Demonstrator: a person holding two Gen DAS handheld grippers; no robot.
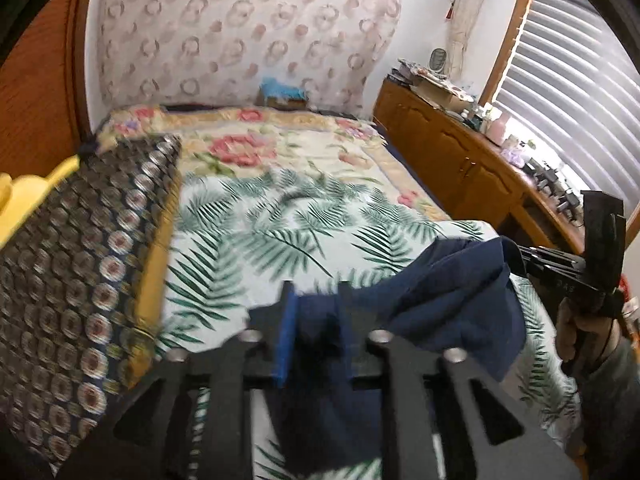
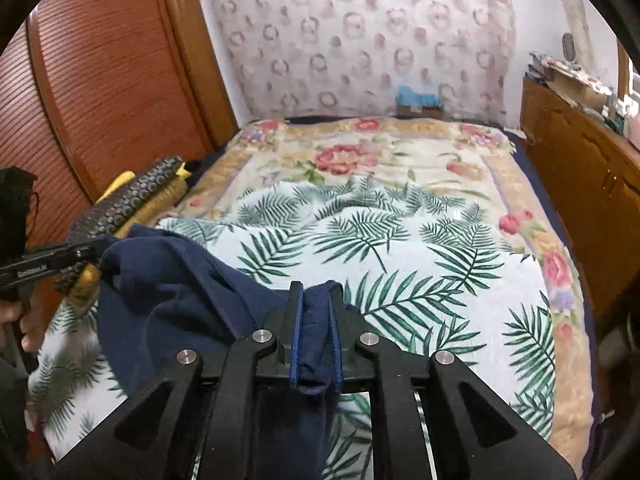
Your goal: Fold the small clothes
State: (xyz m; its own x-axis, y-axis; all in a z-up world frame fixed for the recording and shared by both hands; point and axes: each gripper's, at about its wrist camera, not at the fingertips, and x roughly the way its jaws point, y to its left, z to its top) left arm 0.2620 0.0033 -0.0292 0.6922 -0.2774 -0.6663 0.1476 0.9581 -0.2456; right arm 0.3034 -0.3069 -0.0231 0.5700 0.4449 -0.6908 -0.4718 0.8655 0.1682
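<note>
— So, quick count: how many garments?

— One. A navy garment (image 2: 172, 292), lifted over the palm-leaf sheet (image 2: 420, 248) on the bed, strung between 2 grippers.

— Both gripping?

— Right gripper (image 2: 316, 312): jaws nearly closed, a bunched fold of the navy cloth pinched between the blue pads (image 2: 296, 336), with cloth hanging below them. Left gripper (image 1: 316, 312): narrow gap, navy cloth between the fingers — the left wrist view is too blurred to be sure the pads press it, though the cloth hangs from there.

— Hands?

— 2, each on a grip handle. Left wrist view shows the right hand (image 1: 576, 332) at far right; right wrist view shows the left hand (image 2: 24, 320) at the left edge.

— What else on the bed?

— 1 floral blanket (image 2: 360, 152) under the leaf sheet, 1 dark patterned cushion (image 1: 80, 280) w/ a gold edge at the left side, something yellow (image 1: 28, 196) beside it. 1 blue item (image 2: 418, 98) at the far end by the wall.

— Furniture?

— 1 wooden cabinet (image 1: 460, 148) along the right, cluttered on top; items too small to count.
</note>
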